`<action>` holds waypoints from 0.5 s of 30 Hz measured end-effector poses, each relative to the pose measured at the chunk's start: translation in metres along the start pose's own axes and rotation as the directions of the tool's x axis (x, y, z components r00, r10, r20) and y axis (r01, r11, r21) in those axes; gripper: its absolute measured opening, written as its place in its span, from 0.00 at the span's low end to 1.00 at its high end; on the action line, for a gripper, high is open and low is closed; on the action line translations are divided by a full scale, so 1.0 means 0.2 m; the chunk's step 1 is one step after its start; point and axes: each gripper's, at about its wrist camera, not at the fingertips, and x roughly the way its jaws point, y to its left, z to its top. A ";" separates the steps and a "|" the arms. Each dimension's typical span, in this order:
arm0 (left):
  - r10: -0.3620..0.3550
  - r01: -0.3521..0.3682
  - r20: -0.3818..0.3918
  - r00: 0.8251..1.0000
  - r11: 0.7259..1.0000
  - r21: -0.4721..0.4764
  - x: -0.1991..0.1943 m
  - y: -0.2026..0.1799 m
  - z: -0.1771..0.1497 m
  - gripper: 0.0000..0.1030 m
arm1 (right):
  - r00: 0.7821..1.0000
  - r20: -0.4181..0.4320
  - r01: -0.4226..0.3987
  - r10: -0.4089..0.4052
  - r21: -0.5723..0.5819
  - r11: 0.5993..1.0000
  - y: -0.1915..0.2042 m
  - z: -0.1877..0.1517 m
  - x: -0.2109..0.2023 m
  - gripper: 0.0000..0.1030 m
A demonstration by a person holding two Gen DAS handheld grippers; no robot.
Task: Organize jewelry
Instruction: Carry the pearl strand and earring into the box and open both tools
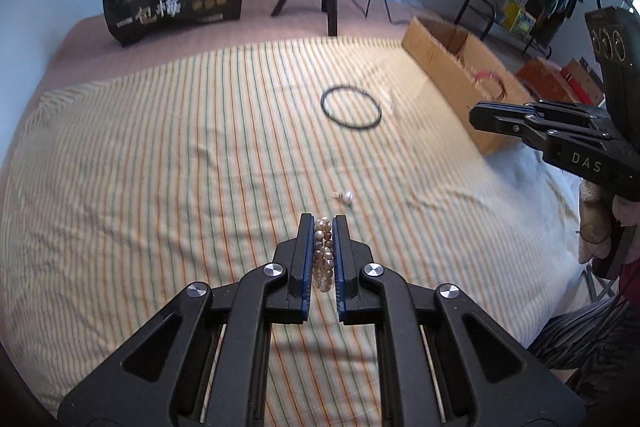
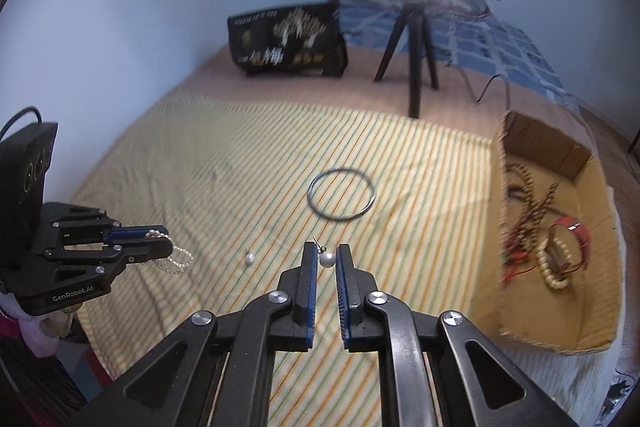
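Left gripper clenched on pearl bracelet; right gripper pinching pearl earring (box-bound, presumably).

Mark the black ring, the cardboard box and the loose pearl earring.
Thin black ring (image 2: 342,219): right wrist view, near rim.
Brown cardboard box (image 2: 536,323): right wrist view, bare floor.
Loose white pearl earring (image 2: 249,258): right wrist view, pearl.

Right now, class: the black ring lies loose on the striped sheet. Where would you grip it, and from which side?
Grip the black ring across its near rim, coming from above with one finger inside the hoop and one outside. It lies flat and thin on the striped sheet, so a sideways approach would likely find nothing to pinch.
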 end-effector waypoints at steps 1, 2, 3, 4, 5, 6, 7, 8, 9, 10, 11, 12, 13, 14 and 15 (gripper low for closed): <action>-0.003 0.003 0.011 1.000 1.000 -0.001 -0.02 0.00 0.01 0.07 | 1.000 0.010 0.007 -0.007 0.006 1.000 -0.02 0.01 -0.02 0.07; -0.007 0.007 0.022 1.000 1.000 -0.002 -0.03 -0.01 0.02 0.07 | 1.000 0.019 0.014 -0.014 0.014 1.000 -0.04 0.02 -0.04 0.07; -0.011 0.012 0.034 0.999 1.000 -0.001 -0.05 -0.02 0.04 0.07 | 0.999 0.029 0.021 -0.021 0.022 1.000 -0.06 0.03 -0.06 0.07; -0.016 0.017 0.045 0.999 1.000 -0.001 -0.06 -0.03 0.06 0.07 | 0.999 0.036 0.027 -0.028 0.032 0.999 -0.08 0.04 -0.08 0.07; -0.021 0.021 0.053 0.998 1.000 0.001 -0.08 -0.04 0.07 0.07 | 0.998 0.046 0.033 -0.035 0.044 0.998 -0.10 0.05 -0.10 0.07; -0.029 0.029 0.064 0.998 1.000 0.004 -0.10 -0.05 0.09 0.07 | 0.998 0.056 0.039 -0.043 0.056 0.998 -0.13 0.06 -0.13 0.07; -0.034 0.033 0.070 0.997 0.999 0.006 -0.10 -0.06 0.10 0.07 | 0.997 0.066 0.047 -0.052 0.065 0.997 -0.16 0.07 -0.15 0.07; -0.042 0.041 0.080 0.996 0.999 0.011 -0.12 -0.08 0.12 0.07 | 0.995 0.078 0.061 -0.067 0.074 0.995 -0.19 0.08 -0.18 0.07; -0.049 0.048 0.091 0.995 0.999 0.017 -0.13 -0.10 0.14 0.07 | 0.993 0.088 0.069 -0.077 0.081 0.994 -0.22 0.08 -0.21 0.07; -0.055 0.053 0.100 0.993 0.998 0.022 -0.14 -0.12 0.16 0.07 | 0.991 0.102 0.078 -0.088 0.095 0.992 -0.25 0.09 -0.24 0.07; -0.063 0.060 0.111 0.992 0.998 0.029 -0.15 -0.15 0.18 0.07 | 0.989 0.111 0.085 -0.097 0.107 0.991 -0.29 0.10 -0.27 0.07; -0.072 0.068 0.121 0.990 0.997 0.036 -0.16 -0.17 0.20 0.07 | 0.987 0.119 0.094 -0.109 0.121 0.988 -0.32 0.11 -0.29 0.07; -0.079 0.074 0.128 0.989 0.996 0.040 -0.17 -0.19 0.22 0.07 | 0.984 0.128 0.102 -0.120 0.136 0.985 -0.36 0.11 -0.33 0.07; -0.090 0.084 0.136 0.987 0.995 0.047 -0.17 -0.22 0.24 0.07 | 0.982 0.137 0.109 -0.130 0.152 0.982 -0.39 0.11 -0.35 0.07; -0.099 0.092 0.143 0.985 0.994 0.054 -0.17 -0.25 0.26 0.07 | 0.979 0.146 0.117 -0.143 0.170 0.979 -0.43 0.12 -0.38 0.07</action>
